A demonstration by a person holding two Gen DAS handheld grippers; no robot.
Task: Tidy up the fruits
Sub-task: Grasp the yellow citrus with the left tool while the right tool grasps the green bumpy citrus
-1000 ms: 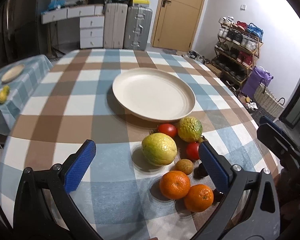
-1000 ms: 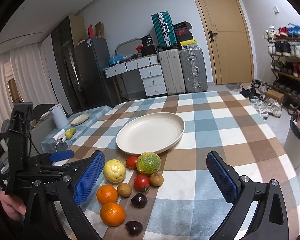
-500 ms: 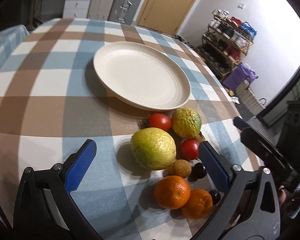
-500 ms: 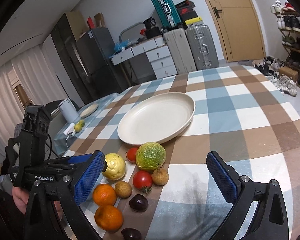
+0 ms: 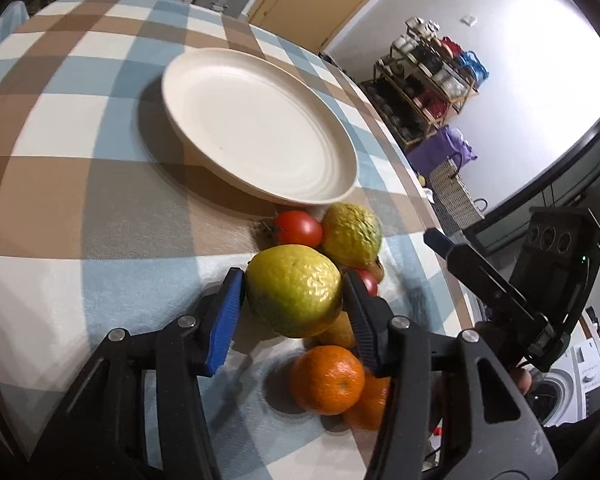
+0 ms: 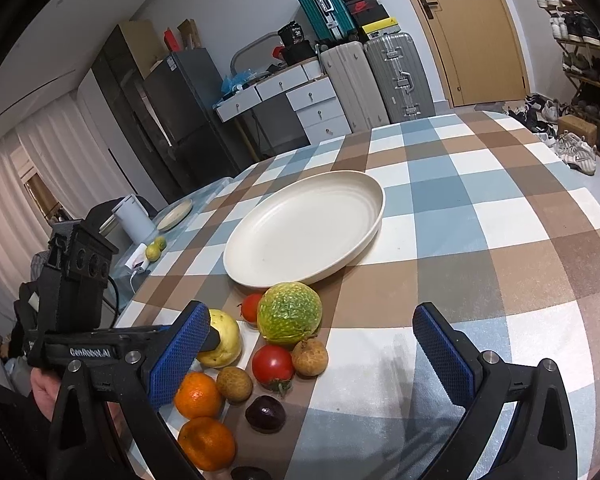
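Note:
My left gripper (image 5: 294, 292) is shut on the yellow-green citrus fruit (image 5: 294, 290), its blue pads against both sides; the same fruit shows in the right wrist view (image 6: 224, 338). Around it lie a bumpy green-yellow fruit (image 6: 289, 312), two tomatoes (image 6: 273, 365), two oranges (image 6: 198, 394), brownish longans (image 6: 309, 356) and dark plums (image 6: 265, 413). An empty cream plate (image 6: 306, 226) sits just beyond the pile. My right gripper (image 6: 312, 352) is open and empty, hovering over the near right side of the pile.
The table has a checked cloth (image 6: 480, 216). A side table with a small plate and two fruits (image 6: 156, 246) stands to the left. Suitcases (image 6: 396, 74), drawers and a shoe rack (image 5: 432, 84) stand beyond the table.
My left gripper has moved down and forward onto the yellow-green citrus and closed from wide open onto it. The right gripper has stayed open, shifting slightly closer to the pile.

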